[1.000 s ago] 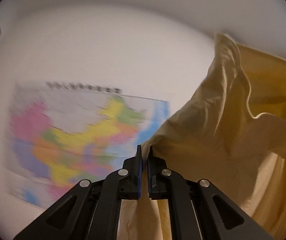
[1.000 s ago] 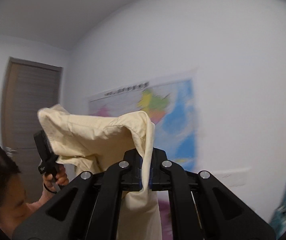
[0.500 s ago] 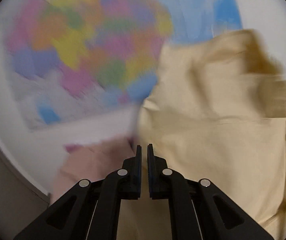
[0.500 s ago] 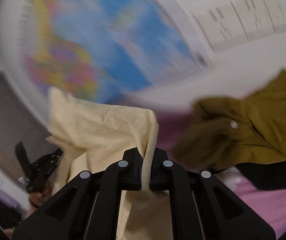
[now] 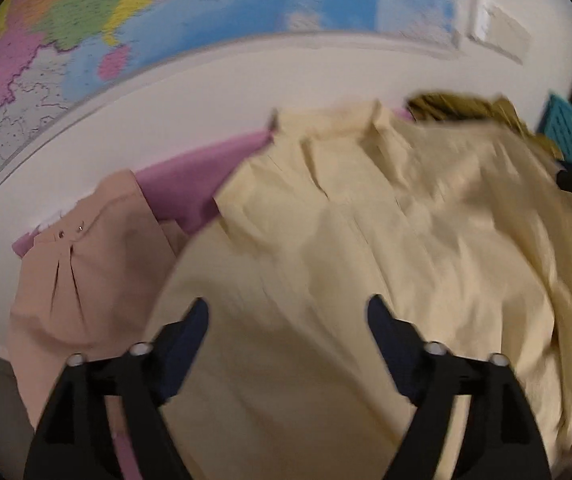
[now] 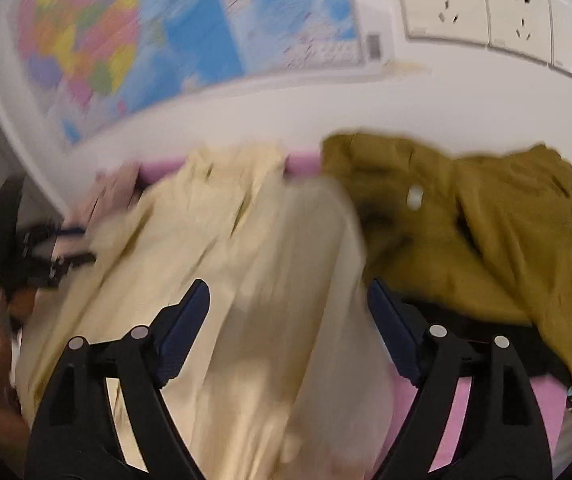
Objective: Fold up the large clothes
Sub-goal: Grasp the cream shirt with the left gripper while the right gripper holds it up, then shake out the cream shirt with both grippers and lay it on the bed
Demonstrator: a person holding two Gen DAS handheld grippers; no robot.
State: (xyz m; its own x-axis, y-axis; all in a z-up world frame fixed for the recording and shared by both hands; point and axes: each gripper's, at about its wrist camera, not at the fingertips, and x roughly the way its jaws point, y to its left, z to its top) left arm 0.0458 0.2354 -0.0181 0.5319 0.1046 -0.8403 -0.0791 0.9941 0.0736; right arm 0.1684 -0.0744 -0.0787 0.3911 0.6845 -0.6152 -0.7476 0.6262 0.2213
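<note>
Spreading out under both wide-open grippers, a cream garment (image 5: 366, 240) lies on the pink surface (image 5: 189, 184).

Left gripper (image 5: 288, 312) has its fingers (image 5: 189, 328) far apart and holds nothing; the cream cloth fills the space between and beyond them, with a beige garment (image 5: 85, 272) off to the left of the fingers. Right gripper (image 6: 288, 296) is likewise spread wide and empty, the blurred cream fabric between its fingers and an olive garment (image 6: 486, 220) just past the right finger, touching the cream one. Beyond both, a coloured map (image 6: 145, 40) hangs on the wall, wall sockets (image 6: 486, 8) beside it.
</note>
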